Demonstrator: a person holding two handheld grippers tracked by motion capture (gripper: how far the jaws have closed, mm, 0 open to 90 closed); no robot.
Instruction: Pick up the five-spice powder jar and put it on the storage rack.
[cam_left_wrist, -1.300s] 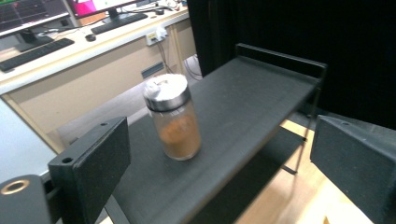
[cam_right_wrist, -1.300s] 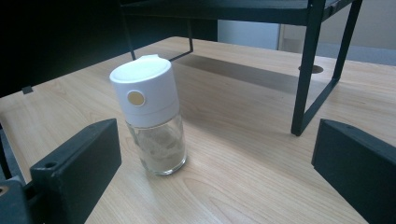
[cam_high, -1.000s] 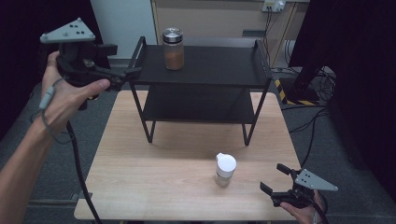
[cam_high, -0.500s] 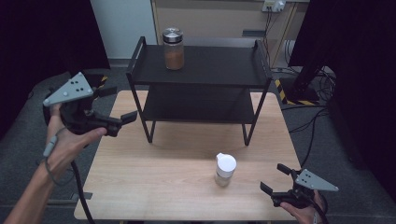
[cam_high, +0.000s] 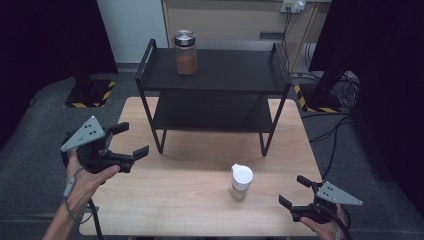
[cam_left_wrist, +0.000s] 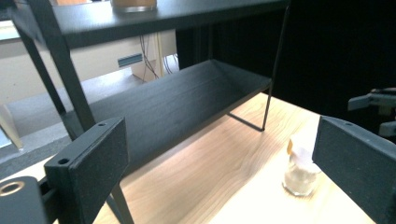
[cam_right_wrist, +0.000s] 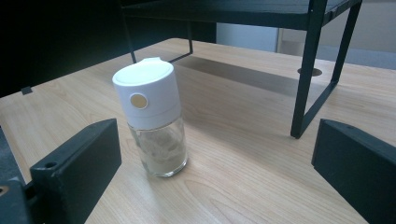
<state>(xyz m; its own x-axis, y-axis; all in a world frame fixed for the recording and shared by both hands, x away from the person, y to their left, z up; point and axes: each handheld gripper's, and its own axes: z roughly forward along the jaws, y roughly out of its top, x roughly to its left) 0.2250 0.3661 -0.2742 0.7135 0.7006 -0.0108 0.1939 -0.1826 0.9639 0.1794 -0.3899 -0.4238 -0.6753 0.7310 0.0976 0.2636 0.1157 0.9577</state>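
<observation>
High view: brown jar (cam_high: 185, 52) stands on rack (cam_high: 220, 70) top, upper centre; white-capped shaker (cam_high: 241, 181) remains on surface, lower centre, likely pending. Left gripper (cam_high: 131, 141) and right gripper (cam_high: 294, 191): jaws released, empty.

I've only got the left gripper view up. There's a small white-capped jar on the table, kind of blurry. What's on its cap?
Observer: The white-capped jar has a small round gold spot on the side of its cap, and pale powder at the bottom of the clear glass.
Operator: Is the right claw near it?
Observer: The right claw is open, low at the table's near right corner, with the jar standing just beyond its jaws, untouched.
Operator: I see the bottom of something on the shelf top.
Observer: That's a glass jar with a metal lid, about half full of brown powder, at the back left of the black shelf's top tier.
</observation>
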